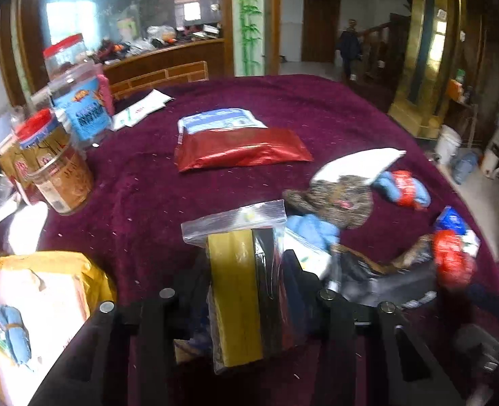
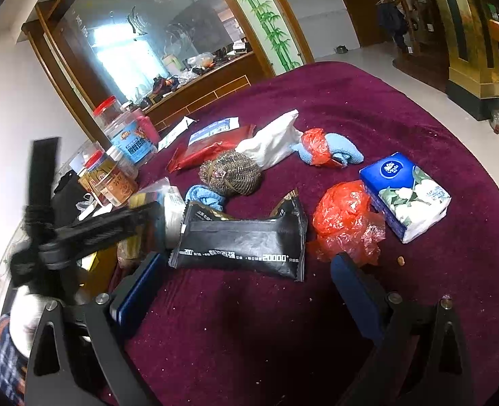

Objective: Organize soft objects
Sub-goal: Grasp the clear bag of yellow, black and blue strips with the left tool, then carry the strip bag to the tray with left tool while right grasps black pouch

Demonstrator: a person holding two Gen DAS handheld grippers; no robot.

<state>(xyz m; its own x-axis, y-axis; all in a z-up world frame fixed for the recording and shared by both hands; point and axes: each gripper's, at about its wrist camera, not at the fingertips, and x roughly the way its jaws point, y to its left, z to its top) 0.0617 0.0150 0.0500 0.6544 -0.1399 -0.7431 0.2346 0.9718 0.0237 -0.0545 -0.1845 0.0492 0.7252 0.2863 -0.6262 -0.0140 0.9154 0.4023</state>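
The left gripper is clamping one clear zip bag of yellow and black cloth, its long axis running away from the camera above the maroon table. The right gripper is hanging wide and empty above one black pouch lying crosswise, reading "20000". Farther off two red plastic bags and one blue tissue pack are lying.

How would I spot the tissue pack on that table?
Look at the maroon tablecloth and go to its right side. Next to a crumpled red plastic bag lies the tissue pack, the only blue-and-white block printed with white flowers.
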